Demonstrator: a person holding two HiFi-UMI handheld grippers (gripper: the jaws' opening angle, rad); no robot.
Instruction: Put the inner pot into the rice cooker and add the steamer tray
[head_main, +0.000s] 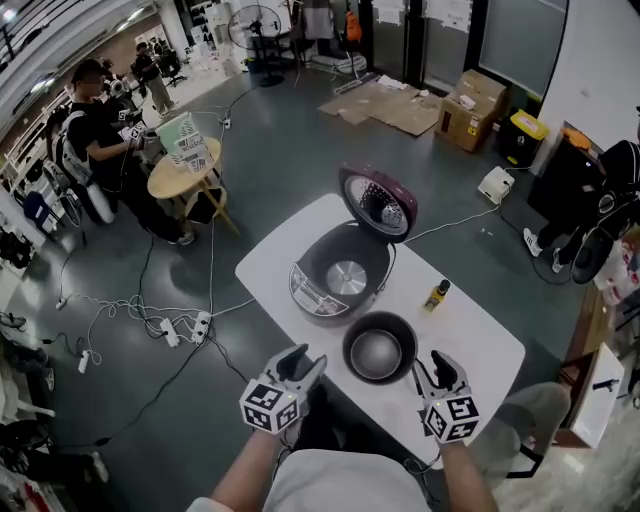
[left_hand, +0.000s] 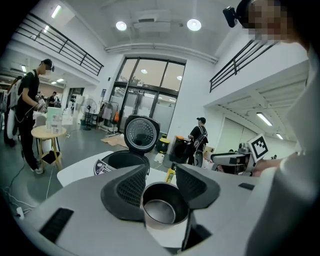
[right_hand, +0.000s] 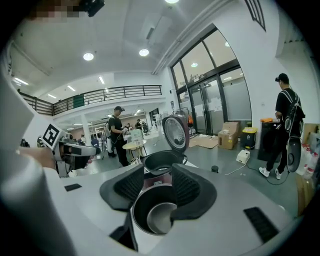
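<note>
Inner pot (head_main: 379, 348) sits on the table (head_main: 275, 262), five o'clock from the open rice cooker (head_main: 340, 275), not loaded. Left gripper (head_main: 305, 363) at its eight o'clock and right gripper (head_main: 440, 366) at four gape empty; next, likely, pinch its rim.

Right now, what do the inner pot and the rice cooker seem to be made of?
The inner pot: likely metal with a dark matte non-stick coat; its floor reflects light as a paler grey disc. The rice cooker: glossy plum shell, probably plastic, given its smooth moulded curves. Its lid's inner plate looks like silvery dimpled metal.
</note>
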